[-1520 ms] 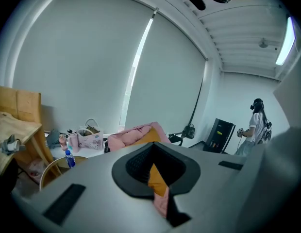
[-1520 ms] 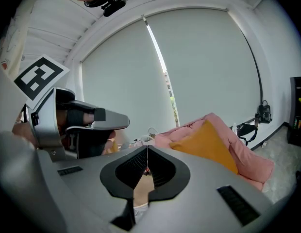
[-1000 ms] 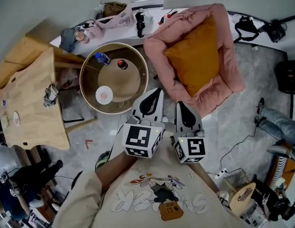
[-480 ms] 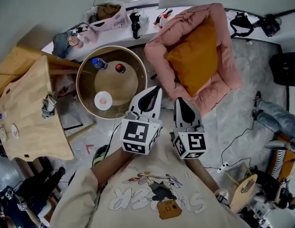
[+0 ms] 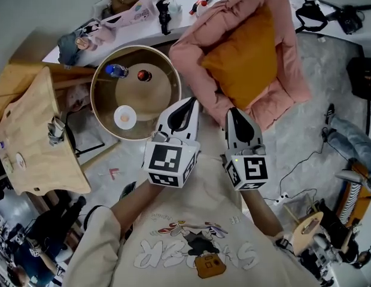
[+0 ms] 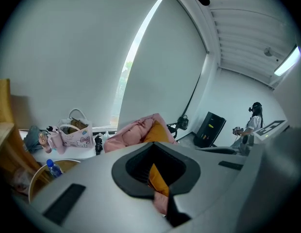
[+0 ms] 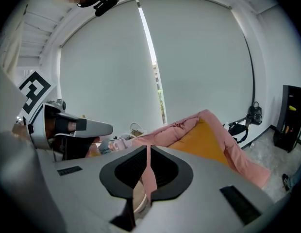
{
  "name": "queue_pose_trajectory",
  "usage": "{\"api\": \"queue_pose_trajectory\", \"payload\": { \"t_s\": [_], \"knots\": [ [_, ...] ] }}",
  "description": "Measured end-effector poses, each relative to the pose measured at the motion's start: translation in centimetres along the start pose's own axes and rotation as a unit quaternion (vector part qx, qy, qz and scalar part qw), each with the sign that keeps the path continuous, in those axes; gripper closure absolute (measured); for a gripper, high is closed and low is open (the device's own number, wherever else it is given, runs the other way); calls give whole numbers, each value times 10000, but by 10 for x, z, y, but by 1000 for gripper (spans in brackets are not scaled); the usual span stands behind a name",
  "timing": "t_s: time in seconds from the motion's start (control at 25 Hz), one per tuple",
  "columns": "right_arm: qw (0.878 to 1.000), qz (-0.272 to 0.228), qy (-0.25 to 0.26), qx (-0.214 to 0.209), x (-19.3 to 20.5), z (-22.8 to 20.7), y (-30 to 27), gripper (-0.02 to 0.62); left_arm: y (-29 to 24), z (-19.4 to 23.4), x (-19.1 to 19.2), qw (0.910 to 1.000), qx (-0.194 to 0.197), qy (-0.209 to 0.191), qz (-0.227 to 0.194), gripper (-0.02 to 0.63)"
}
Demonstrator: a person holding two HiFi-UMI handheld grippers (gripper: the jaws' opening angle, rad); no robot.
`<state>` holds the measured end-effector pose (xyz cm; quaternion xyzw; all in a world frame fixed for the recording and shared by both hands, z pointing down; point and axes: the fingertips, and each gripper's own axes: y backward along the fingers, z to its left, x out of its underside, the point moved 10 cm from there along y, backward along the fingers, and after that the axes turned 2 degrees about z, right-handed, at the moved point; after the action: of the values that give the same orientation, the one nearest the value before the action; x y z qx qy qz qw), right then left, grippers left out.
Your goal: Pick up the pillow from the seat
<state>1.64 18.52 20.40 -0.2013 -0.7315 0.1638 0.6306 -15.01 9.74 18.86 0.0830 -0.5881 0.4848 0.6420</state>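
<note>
An orange pillow (image 5: 248,55) lies in a pink padded seat (image 5: 281,94) at the upper right of the head view. Both grippers hover side by side below it, in front of the person's chest. The left gripper (image 5: 190,102) is shut and empty, its tip near the seat's left edge. The right gripper (image 5: 234,111) is shut and empty, its tip just short of the seat's near rim. The left gripper view shows the pillow (image 6: 155,132) and pink seat (image 6: 133,132) ahead. The pillow (image 7: 204,140) inside the pink seat (image 7: 242,161) also lies ahead in the right gripper view.
A round wooden table (image 5: 108,109) left of the seat holds a blue bottle (image 5: 115,70), a red object (image 5: 143,75) and a small white dish (image 5: 124,117). A wooden bench (image 5: 30,130) stands at far left. A cluttered white shelf (image 5: 143,17) runs along the wall. Cables (image 5: 305,172) cross the floor at right.
The grippers have drawn slightly apart and the right one sits a little lower in view. The head camera has shifted, so the seat and round table appear higher. Both grippers stay shut.
</note>
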Motion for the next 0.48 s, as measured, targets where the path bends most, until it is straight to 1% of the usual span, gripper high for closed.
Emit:
{"api": "queue_pose_trajectory", "payload": {
  "t_s": [0.12, 0.28, 0.44, 0.48],
  "knots": [
    [9997, 144, 148, -149, -1, -16, -16, 556, -14, 5, 2, 9996, -200, 125, 123, 601],
    [9990, 284, 117, -330, 3, -36, -37, 495, -34, 9, 14, 9984, -379, 290, 290, 603],
    [9967, 549, 78, -594, 8, -52, -55, 453, -52, 5, 25, 9969, -468, 391, 506, 603],
    [9959, 608, 92, -663, 9, -56, -60, 426, -58, 4, 27, 9966, -477, 421, 528, 603]
  ]
}}
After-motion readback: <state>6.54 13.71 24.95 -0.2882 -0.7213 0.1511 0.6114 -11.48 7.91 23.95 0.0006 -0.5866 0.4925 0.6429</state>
